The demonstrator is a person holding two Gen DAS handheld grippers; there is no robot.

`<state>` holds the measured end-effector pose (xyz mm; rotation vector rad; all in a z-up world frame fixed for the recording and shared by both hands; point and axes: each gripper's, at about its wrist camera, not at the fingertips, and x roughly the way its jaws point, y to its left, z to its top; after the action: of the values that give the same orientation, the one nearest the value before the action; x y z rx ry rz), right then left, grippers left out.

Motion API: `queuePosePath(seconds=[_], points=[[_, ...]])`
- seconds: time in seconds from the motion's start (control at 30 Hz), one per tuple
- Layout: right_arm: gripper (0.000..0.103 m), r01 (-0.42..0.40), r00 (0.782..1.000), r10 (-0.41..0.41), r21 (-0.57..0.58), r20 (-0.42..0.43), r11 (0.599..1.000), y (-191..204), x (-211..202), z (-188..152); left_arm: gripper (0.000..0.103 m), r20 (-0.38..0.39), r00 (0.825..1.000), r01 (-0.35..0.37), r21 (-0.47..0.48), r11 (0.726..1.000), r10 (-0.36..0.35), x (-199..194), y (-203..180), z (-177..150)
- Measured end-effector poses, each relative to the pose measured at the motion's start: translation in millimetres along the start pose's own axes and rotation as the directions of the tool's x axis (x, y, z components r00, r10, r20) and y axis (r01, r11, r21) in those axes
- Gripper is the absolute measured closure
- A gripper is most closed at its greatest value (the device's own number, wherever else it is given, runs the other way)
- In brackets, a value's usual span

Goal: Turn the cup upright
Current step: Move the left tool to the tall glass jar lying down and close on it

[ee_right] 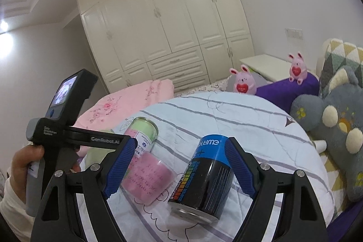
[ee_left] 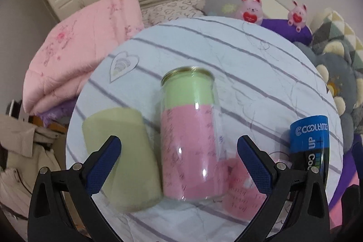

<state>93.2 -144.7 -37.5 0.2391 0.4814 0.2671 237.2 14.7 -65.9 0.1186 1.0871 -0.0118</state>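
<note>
- The clear cup [ee_left: 192,135] lies on its side on the striped tabletop [ee_left: 261,74], straight ahead of the left gripper [ee_left: 179,140] and in line with the gap between its fingers. Its gold rim points away from them.
- It looks like thin clear plastic or glass: stiff, smooth and probably slippery. The pink and green filling suggests soft, light contents. I would grip across the middle of the round wall, gently, as a hard squeeze could crack or squirt it out.
- The left fingers are spread wide, touching nothing.
- The right gripper [ee_right: 180,142] is spread too. A blue and black can [ee_right: 204,176] sits tilted between its fingers, close to the right-hand one; whether they touch, I cannot tell.
- A pale green roll [ee_left: 120,158] lies just beside the cup, ahead of the left finger.
- Only the right wrist view shows the cup's white label, the can's silver end, and the hand [ee_right: 22,165] holding the left gripper. Only the left wrist view shows the cup's full length.
</note>
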Motion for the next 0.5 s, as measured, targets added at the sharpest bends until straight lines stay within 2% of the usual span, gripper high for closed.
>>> queuePosePath(seconds=[0.23, 0.3, 0.5], points=[[0.020, -0.010, 1.000, 0.010, 0.008, -0.006, 1.000, -3, 7, -3, 0.000, -0.096, 0.995, -0.015, 0.047, 0.999, 0.019, 19, -9, 16], [0.020, -0.017, 1.000, 0.017, 0.016, -0.008, 1.000, -5, 8, -4, 0.000, -0.116, 0.992, -0.042, 0.047, 0.998, 0.047, 25, -12, 22], [0.020, -0.028, 1.000, 0.028, 0.052, -0.003, 0.998, -18, 8, -4, 0.000, -0.174, 0.984, -0.045, 0.031, 0.998, 0.050, 42, -16, 30]])
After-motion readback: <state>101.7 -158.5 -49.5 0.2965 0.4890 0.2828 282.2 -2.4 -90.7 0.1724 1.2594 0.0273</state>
